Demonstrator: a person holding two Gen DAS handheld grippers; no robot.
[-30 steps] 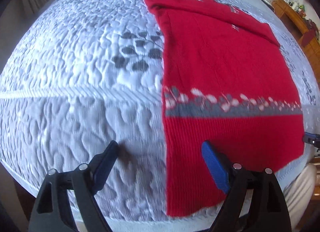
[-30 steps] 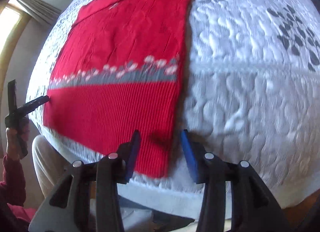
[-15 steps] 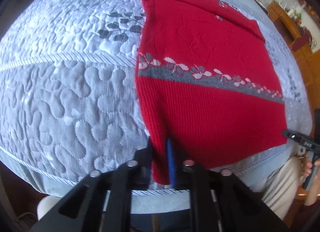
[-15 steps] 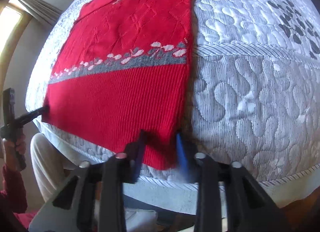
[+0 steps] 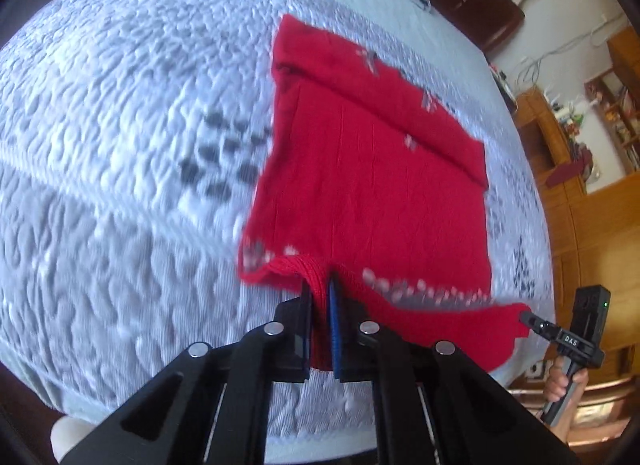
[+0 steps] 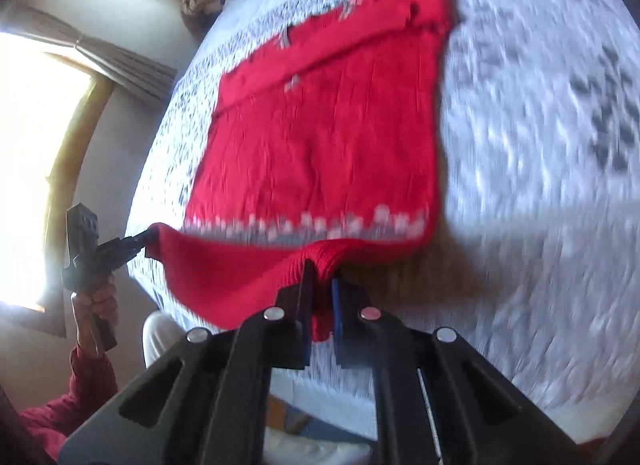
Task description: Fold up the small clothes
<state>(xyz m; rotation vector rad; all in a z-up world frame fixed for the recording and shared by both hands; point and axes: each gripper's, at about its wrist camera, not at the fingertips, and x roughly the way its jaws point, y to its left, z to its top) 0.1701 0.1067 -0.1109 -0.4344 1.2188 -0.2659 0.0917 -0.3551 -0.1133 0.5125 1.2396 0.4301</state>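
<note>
A red knit sweater [image 5: 372,185] with a grey and white patterned band lies on a white quilted bed; it also shows in the right wrist view [image 6: 320,145]. My left gripper [image 5: 319,293] is shut on the near left corner of its ribbed hem. My right gripper [image 6: 320,277] is shut on the near right corner of the hem. Both corners are lifted off the bed and the hem hangs between them. The right gripper also shows at the right edge of the left wrist view [image 5: 528,319], and the left gripper at the left of the right wrist view [image 6: 140,243].
The quilted bed cover [image 5: 120,185] spreads wide to the left of the sweater and to its right [image 6: 540,185]. Wooden furniture [image 5: 592,185] stands beyond the bed's right side. A bright window with a curtain [image 6: 48,145] is on the left.
Both grippers closed on the hem corners and lifted them off the bed, carrying the hem up and toward the far end of the sweater. The views are blurred from motion.
</note>
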